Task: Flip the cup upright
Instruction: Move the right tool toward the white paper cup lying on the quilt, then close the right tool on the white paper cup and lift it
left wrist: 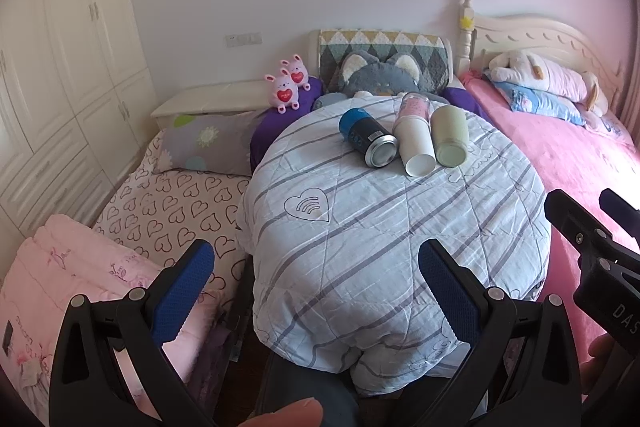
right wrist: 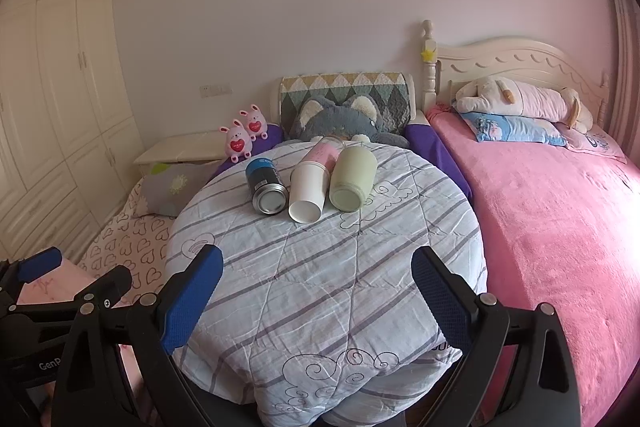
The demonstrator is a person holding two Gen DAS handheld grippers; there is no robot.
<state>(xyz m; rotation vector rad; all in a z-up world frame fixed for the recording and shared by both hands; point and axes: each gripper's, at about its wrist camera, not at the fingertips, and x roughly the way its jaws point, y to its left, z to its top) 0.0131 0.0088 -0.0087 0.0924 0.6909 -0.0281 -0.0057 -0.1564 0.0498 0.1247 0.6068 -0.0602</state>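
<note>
Several cups lie on their sides on a striped quilt (left wrist: 360, 227) draped over a round surface. A dark can-shaped cup with a blue top (left wrist: 366, 137) (right wrist: 266, 187) lies on the left. A white paper cup (left wrist: 416, 147) (right wrist: 307, 193) lies in the middle, with a pink transparent cup (left wrist: 416, 107) (right wrist: 322, 151) behind it. A pale green cup (left wrist: 450, 135) (right wrist: 352, 181) lies on the right. My left gripper (left wrist: 316, 279) is open and empty, well short of the cups. My right gripper (right wrist: 318, 285) is open and empty, also short of them; it shows at the right edge of the left wrist view (left wrist: 592, 227).
A pink bed (right wrist: 552, 227) with a plush dog (right wrist: 520, 99) lies on the right. A grey cat plush (right wrist: 340, 119) and pink bunny toys (right wrist: 244, 135) sit behind the cups. A heart-print sheet (left wrist: 172, 207) and wardrobe (left wrist: 60, 67) are on the left.
</note>
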